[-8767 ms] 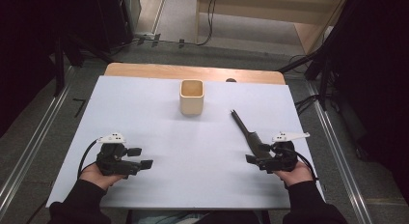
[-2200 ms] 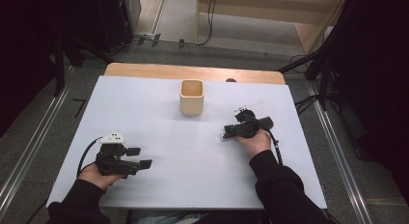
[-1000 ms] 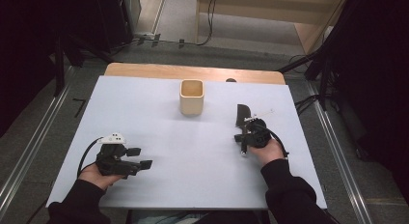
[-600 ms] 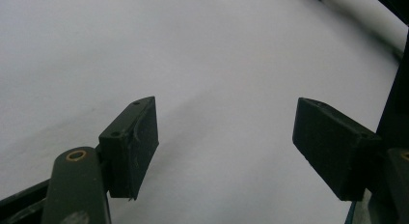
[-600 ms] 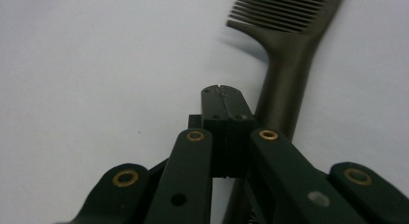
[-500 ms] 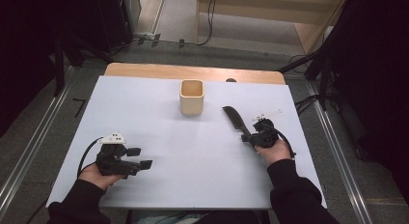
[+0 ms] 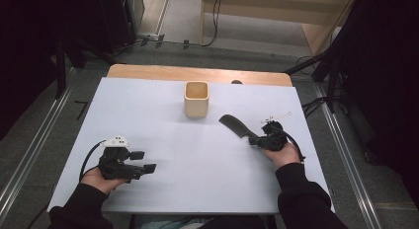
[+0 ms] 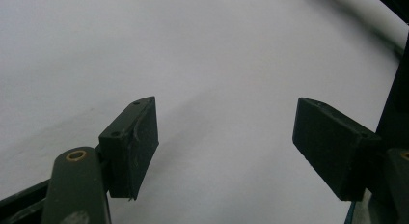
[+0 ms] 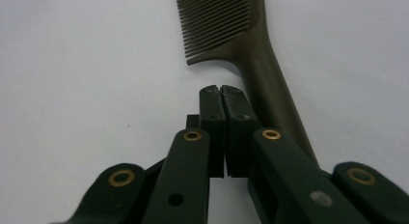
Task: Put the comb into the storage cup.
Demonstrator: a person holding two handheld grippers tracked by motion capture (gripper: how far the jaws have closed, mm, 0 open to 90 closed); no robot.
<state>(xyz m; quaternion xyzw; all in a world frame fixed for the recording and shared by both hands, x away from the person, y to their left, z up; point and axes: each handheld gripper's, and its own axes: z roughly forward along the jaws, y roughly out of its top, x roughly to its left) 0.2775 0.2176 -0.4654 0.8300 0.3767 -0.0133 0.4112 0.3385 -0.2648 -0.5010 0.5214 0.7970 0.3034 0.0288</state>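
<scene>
A dark comb point(image 7: 236, 125) lies on the white table point(image 7: 148, 105), right of centre, teeth end pointing up-left. My right gripper point(image 7: 253, 139) sits at its handle end. In the right gripper view the pads point(image 9: 212, 108) stand together, having just eased apart by a hairline, with nothing between them. The comb point(image 9: 226, 21) runs along the right side of the jaws, its handle passing under the right one. My left gripper point(image 7: 144, 160) rests at the near left, open and empty, with bare table between its pads point(image 8: 132, 142).
A pale wooden square cup point(image 7: 196, 98) stands at the back centre, left of the comb's tip. A wooden strip point(image 7: 197, 73) edges the far side of the table. Dark floor and metal rails flank the table.
The right hand has shifted slightly right, and the comb has swung from pointing straight away to leaning up-left, low on the table. The left hand has not moved.
</scene>
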